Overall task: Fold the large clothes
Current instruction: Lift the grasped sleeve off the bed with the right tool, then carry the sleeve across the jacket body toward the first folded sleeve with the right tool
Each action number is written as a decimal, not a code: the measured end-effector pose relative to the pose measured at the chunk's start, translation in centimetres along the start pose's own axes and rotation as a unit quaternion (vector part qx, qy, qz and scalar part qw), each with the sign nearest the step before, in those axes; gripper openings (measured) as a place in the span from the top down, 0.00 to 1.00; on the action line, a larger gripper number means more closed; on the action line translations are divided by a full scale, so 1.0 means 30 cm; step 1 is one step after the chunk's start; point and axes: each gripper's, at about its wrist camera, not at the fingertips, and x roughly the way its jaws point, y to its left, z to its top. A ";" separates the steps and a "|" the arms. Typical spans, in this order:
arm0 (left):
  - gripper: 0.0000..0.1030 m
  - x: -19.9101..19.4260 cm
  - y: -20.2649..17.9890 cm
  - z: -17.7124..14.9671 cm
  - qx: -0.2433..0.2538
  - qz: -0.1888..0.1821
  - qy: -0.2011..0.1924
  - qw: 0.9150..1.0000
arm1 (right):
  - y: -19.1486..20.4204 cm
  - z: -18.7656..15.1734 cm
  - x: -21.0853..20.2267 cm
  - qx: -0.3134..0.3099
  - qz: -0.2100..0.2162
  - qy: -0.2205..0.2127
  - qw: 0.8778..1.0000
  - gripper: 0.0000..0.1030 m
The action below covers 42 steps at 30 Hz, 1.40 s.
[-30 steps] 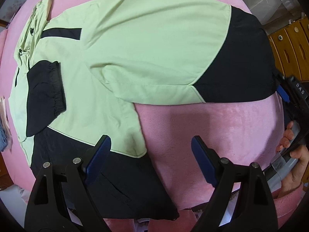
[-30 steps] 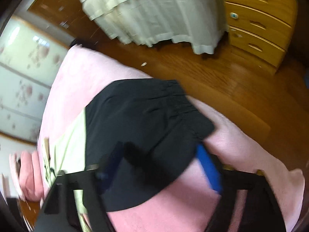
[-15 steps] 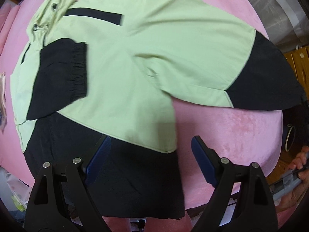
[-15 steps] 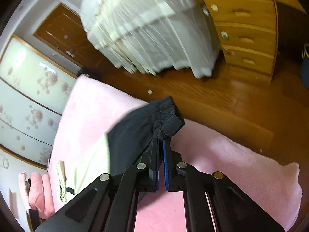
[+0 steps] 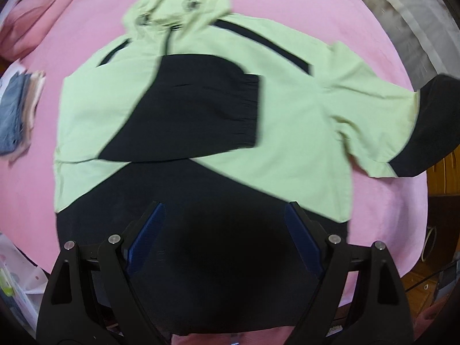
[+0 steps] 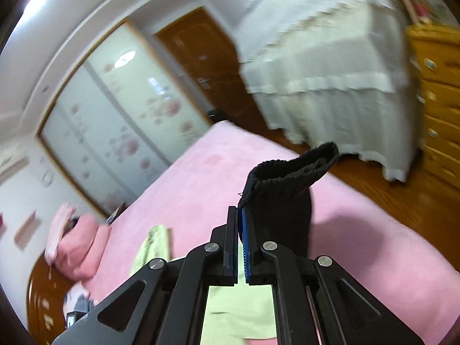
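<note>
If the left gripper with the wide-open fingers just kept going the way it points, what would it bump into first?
Most likely the jacket: the left gripper points down at its black lower panel, which lies on the pink bed. How far off is unclear.

Both fisheye views bend straight lines and darken to black at the corners. The left wrist view is evenly lit but soft with motion blur, worst on the jacket's hood point(image 5: 178, 8). The right wrist view smears the white bed skirt point(image 6: 325, 86) and wardrobe doors point(image 6: 115, 132), where a ceiling lamp glares. A soft shadow falls on the pink blanket point(image 6: 353, 230).
</note>
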 end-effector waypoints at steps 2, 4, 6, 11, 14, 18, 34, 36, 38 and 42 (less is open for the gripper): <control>0.19 -0.006 0.114 -0.011 -0.015 -0.003 0.003 1.000 | 0.139 -0.032 0.036 -0.020 0.019 0.010 1.000 0.98; 0.19 -0.023 0.224 -0.023 -0.037 -0.004 -0.004 0.999 | 0.278 -0.085 0.068 -0.035 0.052 0.023 0.998 0.99; 0.19 -0.030 0.336 -0.032 -0.058 -0.007 -0.009 0.998 | 0.410 -0.138 0.125 -0.047 0.075 0.042 0.995 0.99; 0.19 -0.001 0.557 -0.029 -0.074 -0.010 0.004 0.997 | 0.691 -0.375 0.338 -0.120 0.077 0.127 0.982 0.99; 0.19 0.021 0.645 -0.019 -0.067 -0.016 0.007 0.998 | 0.802 -0.535 0.434 -0.142 0.057 0.178 0.972 0.99; 0.19 0.060 0.682 0.011 -0.046 -0.023 0.011 0.999 | 0.854 -0.772 0.375 -0.136 0.000 0.223 0.965 0.99; 0.19 0.161 0.364 0.042 -0.047 -0.055 0.025 0.997 | 0.192 -0.754 0.624 -0.321 -0.211 0.236 0.893 0.38; 0.19 0.173 0.340 0.051 -0.060 -0.057 0.025 0.996 | 0.139 -0.782 0.681 -0.338 -0.203 0.250 0.884 0.38; 0.19 0.181 0.326 0.061 -0.070 -0.057 0.024 0.996 | 0.116 -0.785 0.715 -0.350 -0.191 0.250 0.882 0.43; 0.19 0.179 0.312 0.086 -0.083 -0.053 0.019 0.995 | 0.110 -0.778 0.775 -0.358 -0.182 0.260 0.878 0.62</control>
